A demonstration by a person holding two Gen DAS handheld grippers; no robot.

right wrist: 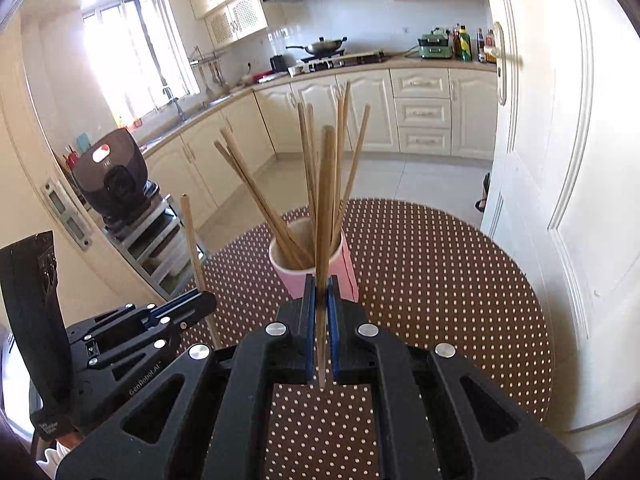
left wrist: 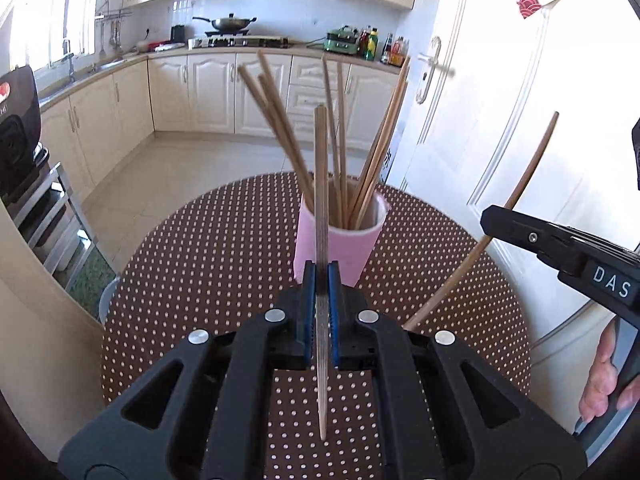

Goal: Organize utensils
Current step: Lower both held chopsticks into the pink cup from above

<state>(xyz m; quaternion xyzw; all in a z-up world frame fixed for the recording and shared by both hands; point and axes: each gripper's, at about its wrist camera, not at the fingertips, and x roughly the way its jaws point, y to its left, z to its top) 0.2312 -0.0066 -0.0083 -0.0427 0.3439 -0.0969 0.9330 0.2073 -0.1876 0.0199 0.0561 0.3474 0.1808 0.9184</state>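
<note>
A pink cup (left wrist: pixel 340 248) (right wrist: pixel 344 268) stands on the round brown dotted table (left wrist: pixel 200 260) (right wrist: pixel 440 280) with several wooden chopsticks fanned out of it. My left gripper (left wrist: pixel 321 276) is shut on a single chopstick (left wrist: pixel 321 184), held upright just in front of the cup. In the right wrist view my right gripper (right wrist: pixel 321 292) is shut on another chopstick (right wrist: pixel 326 200), also upright before the cup. The right gripper (left wrist: pixel 496 220) shows at the right edge of the left view with its chopstick (left wrist: pixel 528 172) slanting; the left gripper (right wrist: pixel 200 300) and its chopstick (right wrist: pixel 192 248) show at the left of the right view.
A white door (left wrist: pixel 500 120) (right wrist: pixel 560 160) stands close to the table's right side. Cream kitchen cabinets (left wrist: pixel 208 92) and a counter with a wok (left wrist: pixel 232 22) line the far wall. A dark appliance (right wrist: pixel 112 176) sits on a metal rack at the left. A person's hand (left wrist: pixel 604 376) grips the right handle.
</note>
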